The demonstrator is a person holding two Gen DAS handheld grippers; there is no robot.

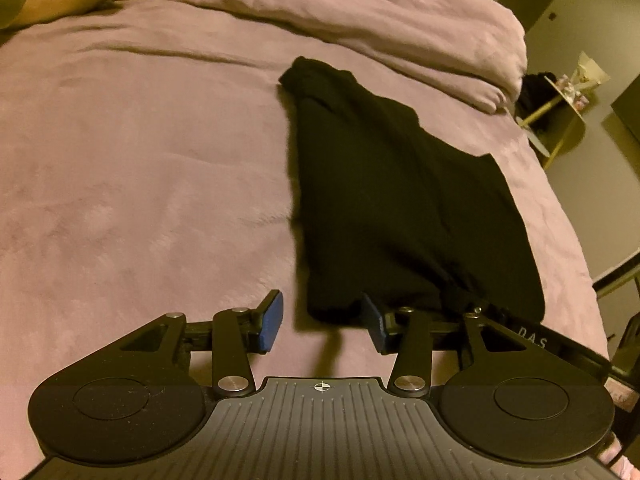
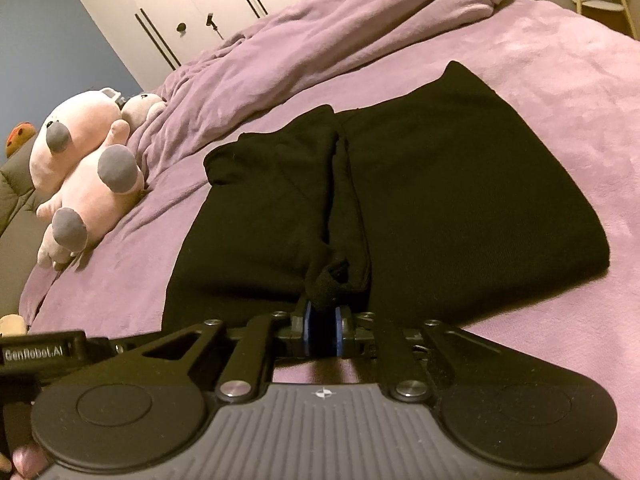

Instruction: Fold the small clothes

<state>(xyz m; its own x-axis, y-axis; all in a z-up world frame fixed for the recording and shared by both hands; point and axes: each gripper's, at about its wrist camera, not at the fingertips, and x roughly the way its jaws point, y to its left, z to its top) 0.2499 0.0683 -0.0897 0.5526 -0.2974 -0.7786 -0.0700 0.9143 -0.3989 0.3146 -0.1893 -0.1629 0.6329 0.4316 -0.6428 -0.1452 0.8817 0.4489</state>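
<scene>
A bunched edge of the black garment (image 2: 400, 184) was pinched by the right gripper (image 2: 322, 320); the left gripper (image 1: 326, 322), half-open and empty beside the garment's near corner, was best closed there squarely.

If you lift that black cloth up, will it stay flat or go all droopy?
Probably droopy: the black cloth lies soft and creased on the bed. It bunches where the right hand-held gripper pinches it, so it likely sags. It looks light.
</scene>
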